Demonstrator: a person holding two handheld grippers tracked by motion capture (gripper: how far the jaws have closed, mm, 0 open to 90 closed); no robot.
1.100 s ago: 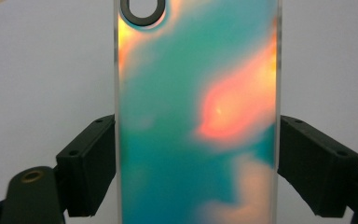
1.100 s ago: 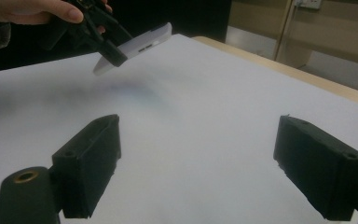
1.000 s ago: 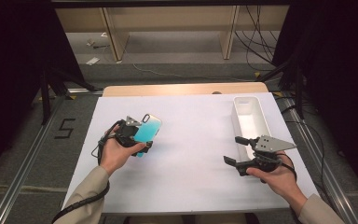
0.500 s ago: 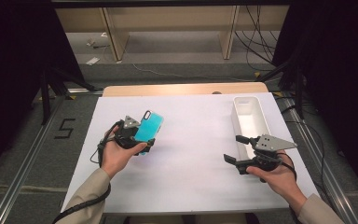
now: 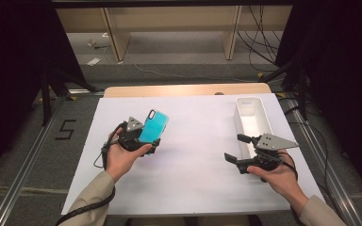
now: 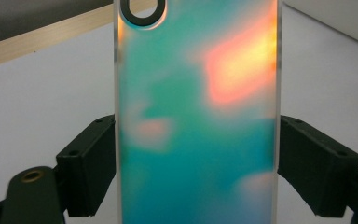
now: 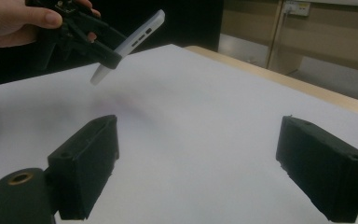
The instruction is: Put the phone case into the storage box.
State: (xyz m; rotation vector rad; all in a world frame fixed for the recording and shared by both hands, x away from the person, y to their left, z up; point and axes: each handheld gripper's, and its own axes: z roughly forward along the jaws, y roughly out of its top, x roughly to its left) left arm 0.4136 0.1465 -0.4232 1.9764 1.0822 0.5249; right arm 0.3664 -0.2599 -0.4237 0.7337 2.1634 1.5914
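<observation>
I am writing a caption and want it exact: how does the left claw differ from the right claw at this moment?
The left claw is clamped on a turquoise phone case, lifted and tilted above the white table; the right claw holds nothing, its jaws standing apart. The left claw is far from the white tray; the right claw is beside it. Both are black and hand-held.

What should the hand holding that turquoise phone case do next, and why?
Probably carry it right, toward the white bin. The left gripper clamps the phone case by its side edges, tilted clear of the white table, while the right gripper waits open with nothing between its jaws.
</observation>
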